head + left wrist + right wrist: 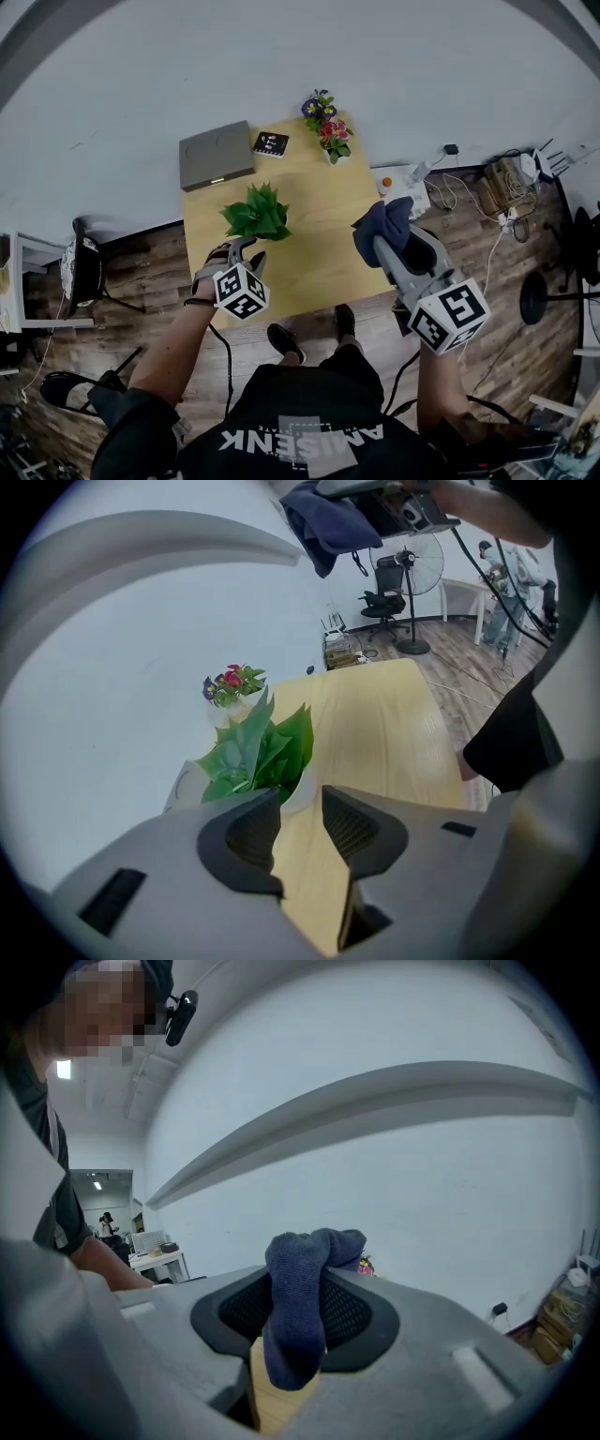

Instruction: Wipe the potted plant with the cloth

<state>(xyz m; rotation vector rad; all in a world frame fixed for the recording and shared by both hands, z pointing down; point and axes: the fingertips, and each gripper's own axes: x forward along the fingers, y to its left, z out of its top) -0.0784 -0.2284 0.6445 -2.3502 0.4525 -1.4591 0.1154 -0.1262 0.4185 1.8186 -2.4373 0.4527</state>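
Note:
A green leafy potted plant (256, 214) stands in a white pot near the left front of the wooden table (319, 262). My left gripper (246, 250) hovers just in front of the potted plant (258, 752), its jaws open with nothing between them. My right gripper (380, 239) is raised over the table's right edge, shut on a dark blue cloth (384, 225). In the right gripper view the cloth (300, 1307) hangs folded between the pads. The left gripper view shows the cloth (323, 527) high at the top.
A grey flat box (216, 155) and a small black card (270, 143) lie at the table's far side. A pot of colourful flowers (328, 131) stands at the far right corner. Cables and a power strip (412, 192) lie on the wooden floor at right.

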